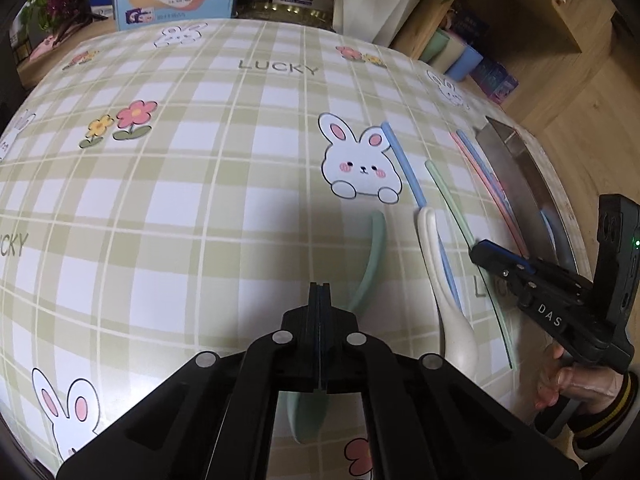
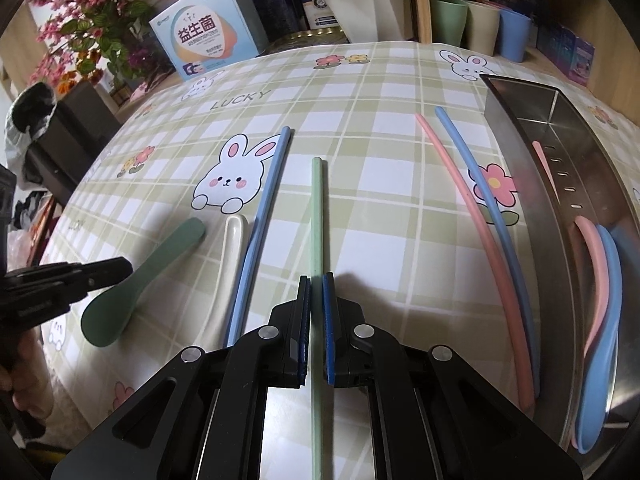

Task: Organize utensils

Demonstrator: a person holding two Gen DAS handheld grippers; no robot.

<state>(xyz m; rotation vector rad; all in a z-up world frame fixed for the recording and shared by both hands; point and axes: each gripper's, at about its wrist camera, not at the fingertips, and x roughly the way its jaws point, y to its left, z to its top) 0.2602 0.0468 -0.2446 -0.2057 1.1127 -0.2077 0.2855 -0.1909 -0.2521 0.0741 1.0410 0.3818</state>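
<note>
A green chopstick [image 2: 317,216] lies on the tablecloth and runs between the fingers of my right gripper [image 2: 317,280], whose jaws are narrowly apart around it. My left gripper [image 1: 319,290] is shut and empty above a green spoon [image 1: 370,256], which also shows in the right wrist view [image 2: 136,280]. A white spoon [image 2: 232,240] and a blue chopstick [image 2: 264,208] lie between them. A pink chopstick [image 2: 472,208] and another blue chopstick [image 2: 486,200] lie beside a steel tray [image 2: 520,168]. The tray holds a pink spoon [image 2: 596,264] and a blue spoon [image 2: 608,320].
A checked tablecloth with rabbits [image 2: 360,92] covers the table. A boxed product [image 2: 204,40], flowers [image 2: 92,28], and green, beige and blue cups [image 2: 480,28] stand along the far edge. A dark bin [image 2: 60,128] sits off the left side.
</note>
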